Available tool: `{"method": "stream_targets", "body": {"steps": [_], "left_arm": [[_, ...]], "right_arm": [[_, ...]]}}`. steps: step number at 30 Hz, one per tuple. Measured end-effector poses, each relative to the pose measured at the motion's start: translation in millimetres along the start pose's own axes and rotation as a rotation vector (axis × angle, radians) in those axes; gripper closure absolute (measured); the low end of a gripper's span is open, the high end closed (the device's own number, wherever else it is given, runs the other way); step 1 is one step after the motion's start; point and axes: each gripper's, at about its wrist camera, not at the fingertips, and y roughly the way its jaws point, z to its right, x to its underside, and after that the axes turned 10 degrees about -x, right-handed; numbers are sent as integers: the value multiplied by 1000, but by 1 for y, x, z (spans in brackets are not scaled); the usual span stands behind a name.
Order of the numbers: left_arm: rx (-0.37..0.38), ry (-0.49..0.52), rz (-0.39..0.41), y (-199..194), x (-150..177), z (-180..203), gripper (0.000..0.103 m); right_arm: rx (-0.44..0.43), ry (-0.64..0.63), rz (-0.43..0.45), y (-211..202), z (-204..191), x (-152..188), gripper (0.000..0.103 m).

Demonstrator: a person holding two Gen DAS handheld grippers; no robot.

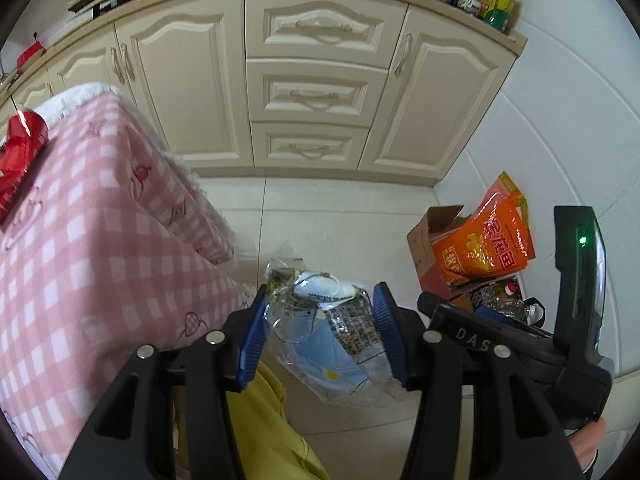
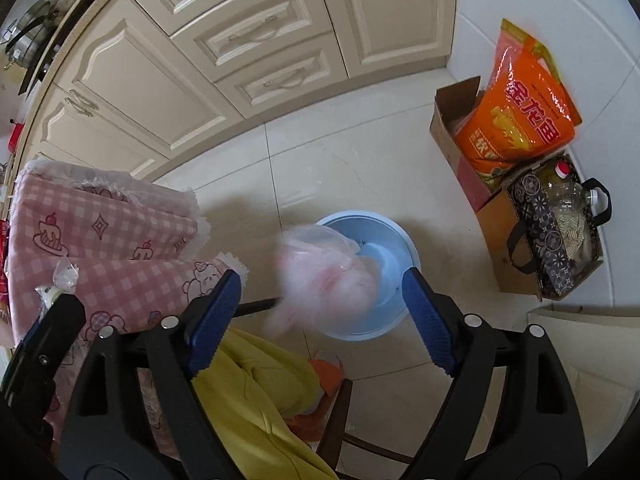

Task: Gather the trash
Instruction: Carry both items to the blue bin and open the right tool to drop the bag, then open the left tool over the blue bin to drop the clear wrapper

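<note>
The left gripper [image 1: 320, 334] has its 2 blue-padded fingers [image 1: 253, 344] clamped on a crumpled clear plastic wrapper with blue and white printed packaging inside [image 1: 320, 320], held out over the pale tiled floor [image 1: 340, 224] just beside the pink-and-white checked tablecloth [image 1: 100, 240] that drapes the worktop. The right gripper [image 2: 322, 300] has its fingers [image 2: 216, 312] wide apart, gripping nothing; between them, blurred, a translucent pinkish plastic bag [image 2: 320, 276] hangs at the rim of the round pale-blue plastic bin [image 2: 396, 240] on the floor. The blur suggests the bag is dropping free, though whether it has fully cleared the rim cannot be told.

So the step in hand looks like the deposit stage: 1 piece going into the bin, a 2nd waiting in the left fingers. The next move would call for carrying the wrapper over the bin opening and parting the fingers; the light film may cling to a pad or drift aside. A crumpled red foil packet [image 1: 20, 152] on the tablecloth appears to remain for collection.

Readable writing: white letters "DAS" on the black body of the other handset [image 1: 472, 340] in the left view. The orange plastic food bag [image 2: 520, 112] standing in an open brown cardboard box [image 2: 452, 120] carries large red Chinese characters, apparently the 金龙鱼 brand. Bottle labels on the counter are too small to read.
</note>
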Motion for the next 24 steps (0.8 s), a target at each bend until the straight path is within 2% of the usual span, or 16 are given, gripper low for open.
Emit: {"method": "stream_targets", "body": {"steps": [3,15,22,23,24], "left_arm": [[10,-6,-24,8,1,-1,52],[21,37,-81,36,1,21,51],[65,149,-146,57,10,63,50],[73,160,-156,59,11,68,49],[77,169,-165,61,12,72,42]], "right_arm": [[10,26,-20,3,9,-1,21],[13,73,-9,-2,32,-4,20],[37,155,4,-17,68,10,20],[42,168,3,-19,74,12,20],[45,177,3,-20,78,14,20]]}}
